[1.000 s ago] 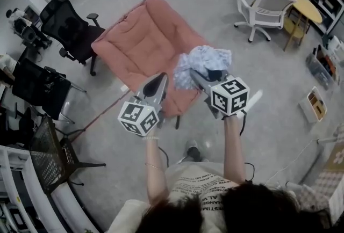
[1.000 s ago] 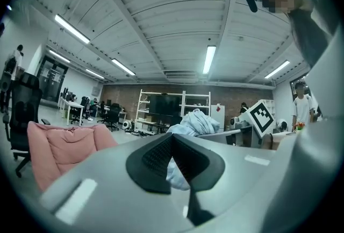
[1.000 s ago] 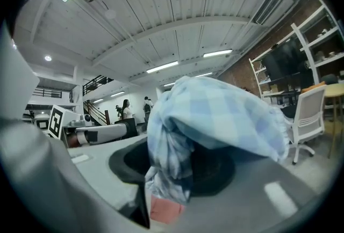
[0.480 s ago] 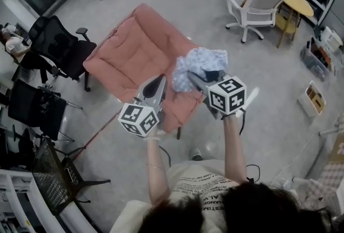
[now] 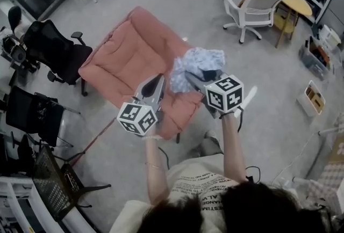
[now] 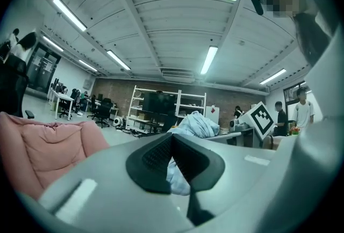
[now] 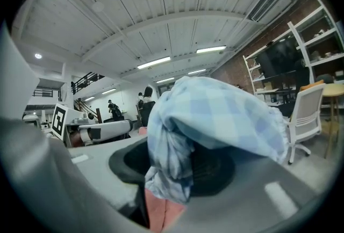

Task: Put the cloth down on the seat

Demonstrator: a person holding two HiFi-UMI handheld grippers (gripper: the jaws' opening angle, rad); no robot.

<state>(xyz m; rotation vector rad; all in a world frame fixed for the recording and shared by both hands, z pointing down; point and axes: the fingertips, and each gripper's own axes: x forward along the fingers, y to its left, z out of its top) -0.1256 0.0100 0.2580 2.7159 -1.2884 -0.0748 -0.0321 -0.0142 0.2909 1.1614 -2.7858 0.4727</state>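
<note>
Now, head view: the pink seat has drifted slightly left in frame, and the cloth still rides bunched above its near right corner, carried by the right gripper. Left gripper view: the left gripper has its jaws together, empty. Right gripper view: pads clamped on checked fabric. The set-down, I'd judge, is still to come.

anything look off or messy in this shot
Nothing is spilled or broken. The only untidy thing is the checked cloth, a crumpled bunch clamped in the right gripper and held in the air above the pink seat, not yet laid down. The left gripper is shut and empty.
</note>
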